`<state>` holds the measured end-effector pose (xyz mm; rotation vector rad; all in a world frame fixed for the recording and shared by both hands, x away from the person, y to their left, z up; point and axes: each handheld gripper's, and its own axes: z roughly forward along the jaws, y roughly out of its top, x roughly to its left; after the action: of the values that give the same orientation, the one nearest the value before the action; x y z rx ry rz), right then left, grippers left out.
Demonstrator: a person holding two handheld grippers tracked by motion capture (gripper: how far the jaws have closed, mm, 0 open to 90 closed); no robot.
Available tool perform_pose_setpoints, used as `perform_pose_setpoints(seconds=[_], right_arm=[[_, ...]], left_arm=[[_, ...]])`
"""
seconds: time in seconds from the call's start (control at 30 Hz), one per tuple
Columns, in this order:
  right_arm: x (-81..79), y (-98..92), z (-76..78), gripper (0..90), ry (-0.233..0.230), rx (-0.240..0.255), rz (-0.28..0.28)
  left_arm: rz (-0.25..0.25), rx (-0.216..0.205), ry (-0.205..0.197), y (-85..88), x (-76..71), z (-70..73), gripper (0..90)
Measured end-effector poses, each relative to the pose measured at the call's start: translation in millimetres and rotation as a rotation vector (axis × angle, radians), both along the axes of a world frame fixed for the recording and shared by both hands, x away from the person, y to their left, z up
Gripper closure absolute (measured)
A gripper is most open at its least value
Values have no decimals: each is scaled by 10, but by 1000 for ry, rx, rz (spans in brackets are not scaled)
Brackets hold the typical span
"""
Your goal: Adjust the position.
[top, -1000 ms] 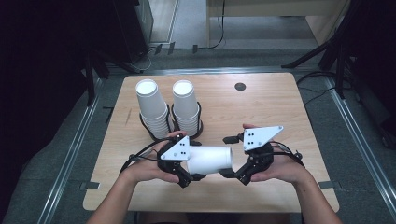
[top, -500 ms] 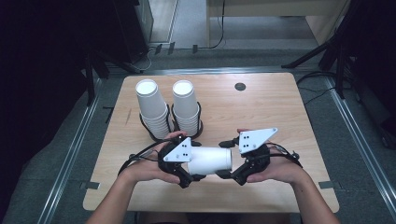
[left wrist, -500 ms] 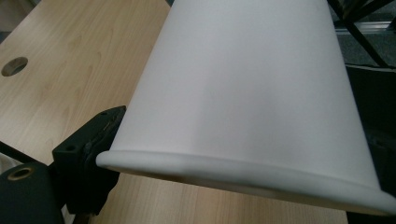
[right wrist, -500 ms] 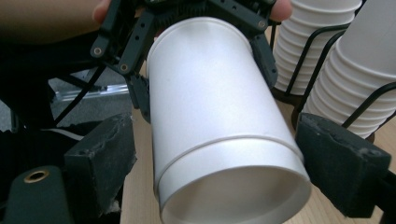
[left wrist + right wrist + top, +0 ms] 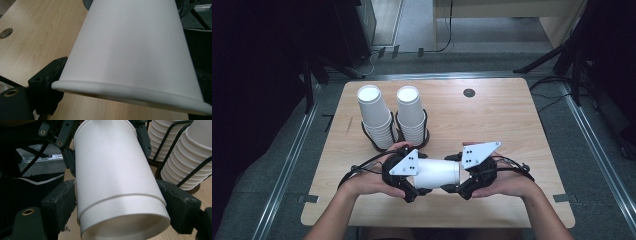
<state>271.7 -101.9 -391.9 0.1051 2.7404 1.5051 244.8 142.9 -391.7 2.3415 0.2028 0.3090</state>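
Observation:
A white paper cup (image 5: 437,173) lies sideways just above the wooden table (image 5: 512,125), near its front edge. My left gripper (image 5: 414,176) is shut on its wide rimmed end; one black pad (image 5: 47,82) presses the rolled rim of the cup (image 5: 130,50). My right gripper (image 5: 458,176) sits at the narrow end. Its jaws have just been closing with the cup (image 5: 115,177) between them, and both pads (image 5: 60,205) now touch the cup's sides. A thin ring line runs round the cup near that end. The left gripper's jaws (image 5: 62,142) hold the far end.
Two stacks of upside-down white cups (image 5: 374,117) (image 5: 411,115) stand in black wire holders just behind the left hand, and the stacks (image 5: 185,157) are close on the right in the right gripper view. A cable hole (image 5: 469,92) lies at the table's back.
The right gripper has come in from the right onto the cup's free end and its jaws have narrowed around it. The left gripper and the cup stayed put.

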Motion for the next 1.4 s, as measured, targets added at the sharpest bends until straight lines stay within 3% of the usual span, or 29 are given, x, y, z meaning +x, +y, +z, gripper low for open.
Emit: perform_pose_setpoints(seconds=[0.33,0.6,0.77,1.1,1.4], right_arm=[[-14,4,3,228,-16,-6,8],[-15,-2,0,219,-3,-4,10],[-28,8,-18,190,-14,-13,0],[-45,-6,-5,235,-38,-15,15],[-50,-31,21,240,-41,4,21]], left_arm=[[-7,-2,-5,8,-9,2,70],[-8,-1,-5,9,-13,1,70],[-6,-8,-6,5,-8,1,70],[-14,-6,-3,16,-14,-11,71],[-11,-53,16,35,-12,-1,57]])
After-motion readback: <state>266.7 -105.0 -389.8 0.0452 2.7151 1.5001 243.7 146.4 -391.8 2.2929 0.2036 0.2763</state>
